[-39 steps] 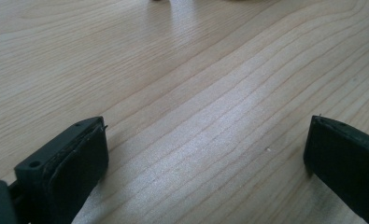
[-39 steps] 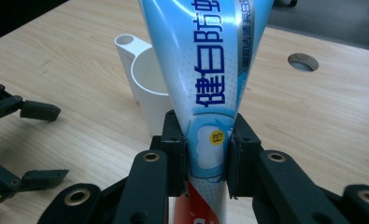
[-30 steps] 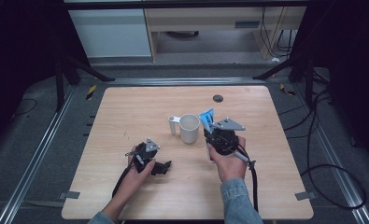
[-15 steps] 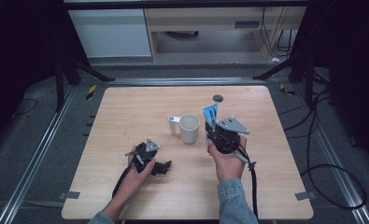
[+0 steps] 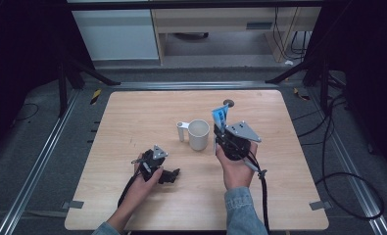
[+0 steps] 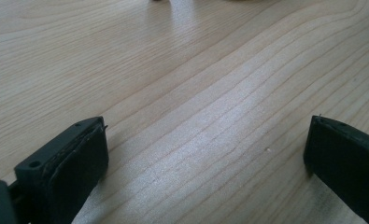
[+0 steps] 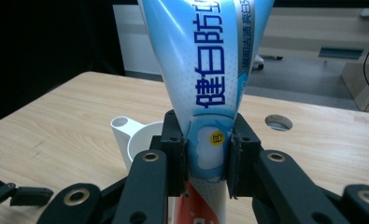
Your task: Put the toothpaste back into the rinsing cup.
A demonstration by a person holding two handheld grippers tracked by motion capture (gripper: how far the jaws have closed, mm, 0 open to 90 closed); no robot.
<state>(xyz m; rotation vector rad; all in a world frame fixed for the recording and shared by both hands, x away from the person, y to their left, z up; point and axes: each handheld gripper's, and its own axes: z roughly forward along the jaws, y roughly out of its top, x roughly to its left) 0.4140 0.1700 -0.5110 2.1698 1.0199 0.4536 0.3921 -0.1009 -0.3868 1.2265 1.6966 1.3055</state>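
My right gripper (image 5: 220,130) is shut on a blue and white toothpaste tube (image 5: 221,116), which stands nearly upright with its flat end up. In the right gripper view the pads (image 7: 177,154) press on the tube (image 7: 205,79) from both sides. A white cup (image 5: 199,133) with a small side tube (image 5: 181,131) stands just left of it, and its rim (image 7: 142,140) sits behind the jaws. My left gripper (image 5: 170,175) rests low on the table at the front left. Its jaws stand wide apart (image 6: 205,154) with only bare wood between them.
The wooden table (image 5: 132,117) has a round cable hole (image 5: 228,103) behind the tube, also visible as a hole (image 7: 278,122) in the right gripper view. Cables trail from both grippers toward the front edge. Dark floor and metal rails surround the table.
The tube's top has shifted slightly up and away from the cup as the right gripper tipped a little. The left hand has kept still.
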